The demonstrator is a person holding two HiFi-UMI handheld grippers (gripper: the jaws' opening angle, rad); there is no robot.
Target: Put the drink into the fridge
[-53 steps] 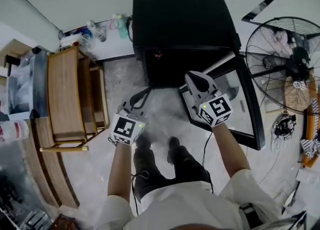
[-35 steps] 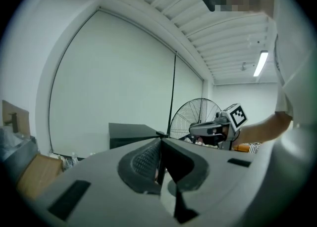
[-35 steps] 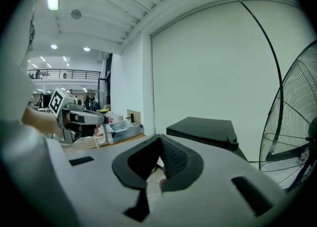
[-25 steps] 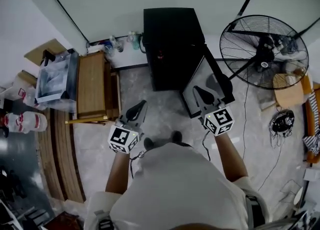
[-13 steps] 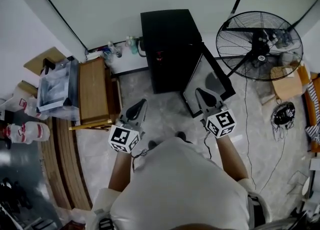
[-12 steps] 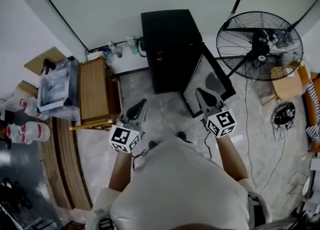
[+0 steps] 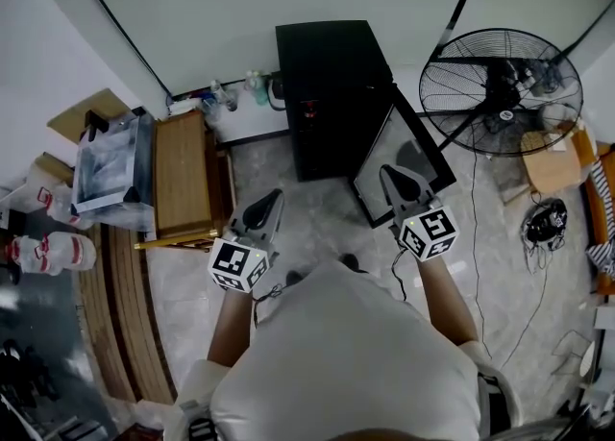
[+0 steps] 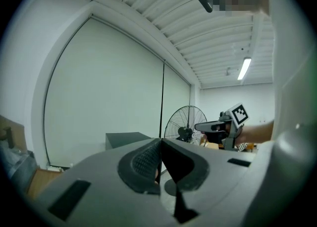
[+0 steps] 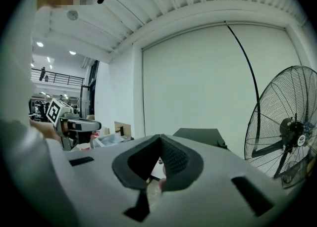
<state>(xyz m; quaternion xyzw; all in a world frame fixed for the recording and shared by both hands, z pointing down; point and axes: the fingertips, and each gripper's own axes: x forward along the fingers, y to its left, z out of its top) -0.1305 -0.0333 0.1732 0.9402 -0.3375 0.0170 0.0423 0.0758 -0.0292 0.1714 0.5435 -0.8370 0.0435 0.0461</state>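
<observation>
The black fridge (image 7: 332,93) stands against the far wall with its glass door (image 7: 404,165) swung open to the right. My left gripper (image 7: 272,197) is held shut in front of me, left of the fridge, with nothing between its jaws (image 8: 161,141). My right gripper (image 7: 392,172) is also shut and empty (image 9: 159,137), hovering in front of the open door. Neither gripper holds a drink. The fridge top (image 8: 126,139) shows beyond the left jaws, and the fridge (image 9: 200,134) again beyond the right ones.
A large floor fan (image 7: 500,93) stands right of the fridge with cables on the floor. A wooden bench (image 7: 181,175) and a clear box (image 7: 108,162) are at the left. Small bottles (image 7: 231,93) sit by the wall.
Two seconds ago I stood close to the fridge; since then I have backed away from it. Over the last half second the right gripper drifted slightly right; the left stayed still.
</observation>
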